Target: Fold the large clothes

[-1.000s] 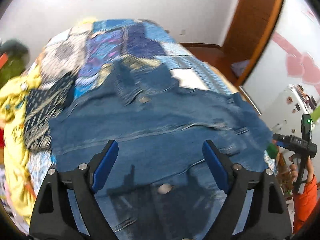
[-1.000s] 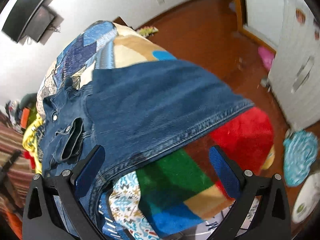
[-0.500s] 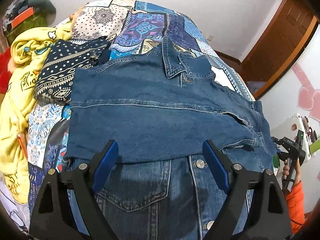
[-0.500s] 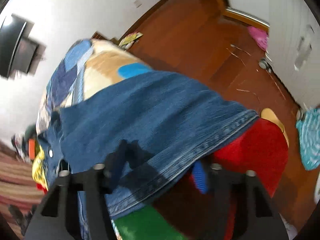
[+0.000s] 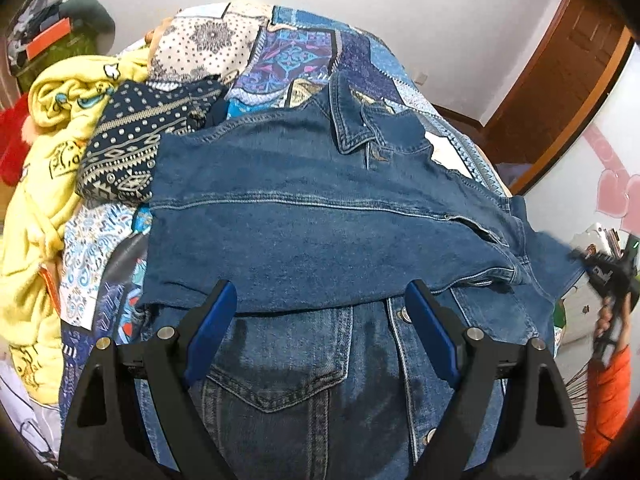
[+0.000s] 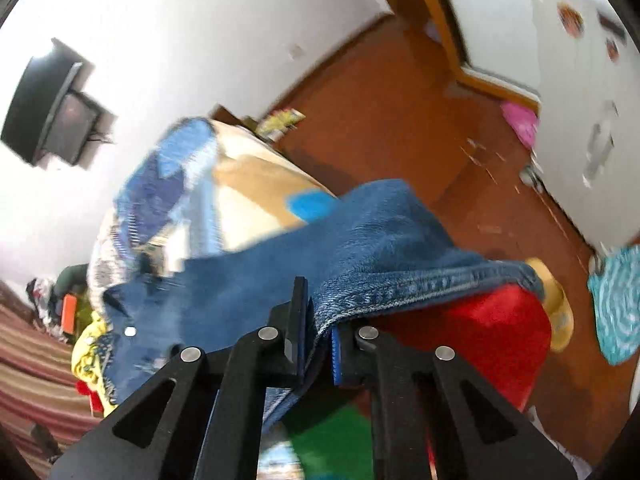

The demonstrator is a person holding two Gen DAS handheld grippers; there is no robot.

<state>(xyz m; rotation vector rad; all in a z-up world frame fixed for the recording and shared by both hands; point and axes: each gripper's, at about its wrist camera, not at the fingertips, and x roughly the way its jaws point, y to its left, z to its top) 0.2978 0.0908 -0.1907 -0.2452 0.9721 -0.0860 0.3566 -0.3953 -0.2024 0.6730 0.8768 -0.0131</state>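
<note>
Denim jacket (image 6: 376, 248) hem pinched in right tongs (image 6: 316, 344); no legible writing.

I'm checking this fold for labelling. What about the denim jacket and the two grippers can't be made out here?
- Denim jacket, left wrist view: its lower hem is cut off by the bottom edge and the open left gripper.
- Right wrist view: motion blur smears the jacket beyond the right gripper, shut on its hem.
- Bed cover: mostly hidden under clothes.

The left gripper (image 5: 320, 320) points steeply down, jaws spread wide with nothing between them. The right gripper (image 6: 316, 336) has just closed; its jaws pinch a denim hem (image 6: 400, 292) between the pads.
</note>
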